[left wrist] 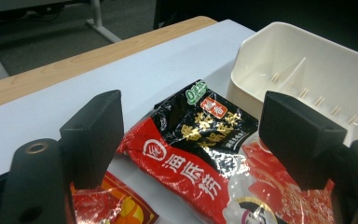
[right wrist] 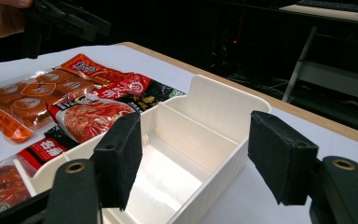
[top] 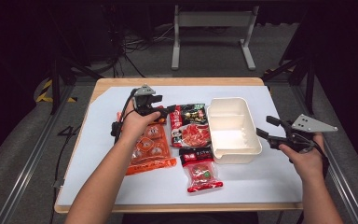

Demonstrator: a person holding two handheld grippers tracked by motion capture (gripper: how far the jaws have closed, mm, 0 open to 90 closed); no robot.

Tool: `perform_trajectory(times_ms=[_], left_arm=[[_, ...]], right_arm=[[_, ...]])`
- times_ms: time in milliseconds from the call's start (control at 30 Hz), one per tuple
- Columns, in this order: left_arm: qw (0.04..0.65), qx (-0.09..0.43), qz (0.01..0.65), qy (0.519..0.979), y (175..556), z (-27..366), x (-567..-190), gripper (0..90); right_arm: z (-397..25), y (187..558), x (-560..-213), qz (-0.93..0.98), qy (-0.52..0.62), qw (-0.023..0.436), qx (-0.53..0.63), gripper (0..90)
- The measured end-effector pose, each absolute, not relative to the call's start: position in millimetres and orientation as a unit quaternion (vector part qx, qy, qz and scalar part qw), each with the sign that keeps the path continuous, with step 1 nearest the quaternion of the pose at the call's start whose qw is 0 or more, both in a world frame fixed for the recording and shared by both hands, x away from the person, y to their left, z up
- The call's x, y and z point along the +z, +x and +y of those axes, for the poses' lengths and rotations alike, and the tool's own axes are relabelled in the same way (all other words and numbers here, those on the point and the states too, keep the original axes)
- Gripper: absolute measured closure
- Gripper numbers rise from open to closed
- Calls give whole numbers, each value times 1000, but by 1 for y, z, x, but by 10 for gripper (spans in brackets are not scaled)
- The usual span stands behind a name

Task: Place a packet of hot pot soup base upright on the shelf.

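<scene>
From above, the left gripper [top: 167, 111] hovers with jaws spread at the top edge of the red-and-black packet [top: 190, 125], which lies on the white mat [top: 270, 172] between the orange packet [top: 149, 147] and the white box [top: 233, 128]. The right gripper [top: 266, 127] waits open just right of that box.

Along the left gripper [left wrist: 191, 135], the spread jaws frame the red-and-black packet [left wrist: 200, 154].

Along the right gripper [right wrist: 193, 158], the parted jaws straddle the white box [right wrist: 205, 126].

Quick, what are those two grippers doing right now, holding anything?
Left gripper: open, empty, over the red-and-black packet.
Right gripper: open, empty, at the white box.
</scene>
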State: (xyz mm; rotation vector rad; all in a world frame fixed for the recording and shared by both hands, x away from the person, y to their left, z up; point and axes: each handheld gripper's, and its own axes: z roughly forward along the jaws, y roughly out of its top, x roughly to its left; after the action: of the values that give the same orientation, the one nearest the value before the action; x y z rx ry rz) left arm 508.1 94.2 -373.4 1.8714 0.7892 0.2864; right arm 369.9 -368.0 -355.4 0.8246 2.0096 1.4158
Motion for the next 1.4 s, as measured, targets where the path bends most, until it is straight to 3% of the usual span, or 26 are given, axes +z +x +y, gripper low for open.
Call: perform_trajectory(times_ms=[1100,1400], left_arm=[[427,68,413,801,542,64,-431,325],[396,54,429,810,545,63,-434,407]], right_arm=[[-364,361,-356,756,304,271,513,347],[-361,362,-358,760,302,271,507,339]])
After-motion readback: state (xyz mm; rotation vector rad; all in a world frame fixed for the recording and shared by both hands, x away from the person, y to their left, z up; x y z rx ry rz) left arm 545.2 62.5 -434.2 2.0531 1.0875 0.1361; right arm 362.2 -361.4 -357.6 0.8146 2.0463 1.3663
